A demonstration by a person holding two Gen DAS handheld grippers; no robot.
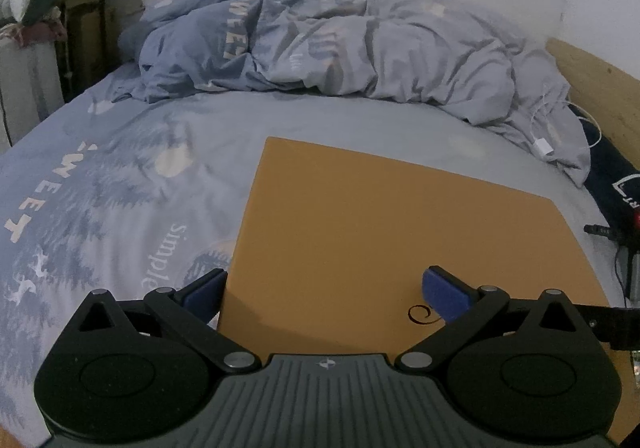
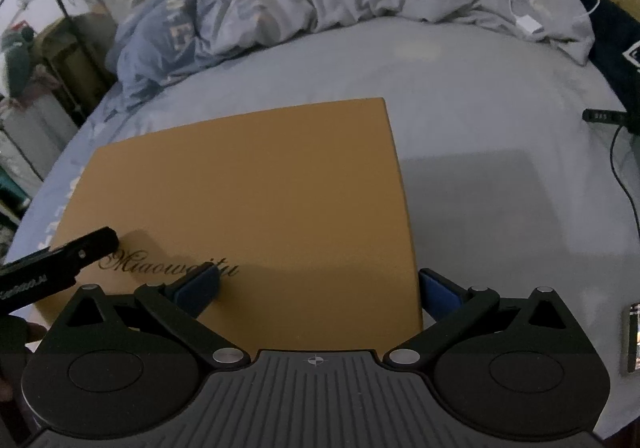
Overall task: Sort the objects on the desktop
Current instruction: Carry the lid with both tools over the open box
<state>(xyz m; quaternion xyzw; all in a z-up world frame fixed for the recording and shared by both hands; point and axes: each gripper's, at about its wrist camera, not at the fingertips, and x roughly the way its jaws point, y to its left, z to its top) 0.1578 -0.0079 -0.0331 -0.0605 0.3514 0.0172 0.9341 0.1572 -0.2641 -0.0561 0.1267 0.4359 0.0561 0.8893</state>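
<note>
On the bed (image 1: 132, 152), an orange-brown flat box (image 1: 380, 232) with cursive lettering lies on the blue-grey sheet, straddled at its near corners by both grippers. The wide lid could tip or slide off the soft bedding if only one edge is pinched, since the mattress gives no firm backing. Left gripper (image 1: 326, 294) is spread wide, holding nothing, its left pad (image 1: 204, 294) beside the box's left edge. Right gripper (image 2: 318, 292) is likewise released, its right pad (image 2: 438, 298) just off the right edge.
</note>
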